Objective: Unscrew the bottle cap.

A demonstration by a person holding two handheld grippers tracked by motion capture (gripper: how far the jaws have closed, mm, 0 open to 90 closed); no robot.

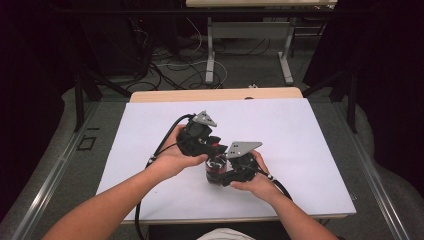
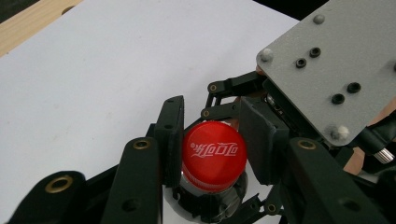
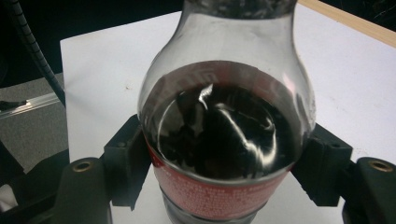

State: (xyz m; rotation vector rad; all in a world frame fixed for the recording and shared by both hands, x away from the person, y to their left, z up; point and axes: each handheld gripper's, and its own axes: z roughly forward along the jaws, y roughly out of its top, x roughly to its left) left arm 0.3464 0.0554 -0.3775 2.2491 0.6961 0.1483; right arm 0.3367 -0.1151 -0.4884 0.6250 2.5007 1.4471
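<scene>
A small cola bottle stands upright on the white sheet, near the front middle of the table. Its lower half holds dark liquid and it carries a red label. My left gripper comes down from above and is shut on the bottle's red cap, one pad on each side. My right gripper comes in level from the right. It is shut on the bottle body at the label, both pads pressed against the plastic. In the high view, the left gripper and right gripper meet at the bottle.
The right gripper's grey three-cornered plate sits close beside the left jaws. The wooden table edge runs along the back. Beyond it, cables and the metal legs of another table stand on the floor. Bare white sheet lies on all sides of the bottle.
</scene>
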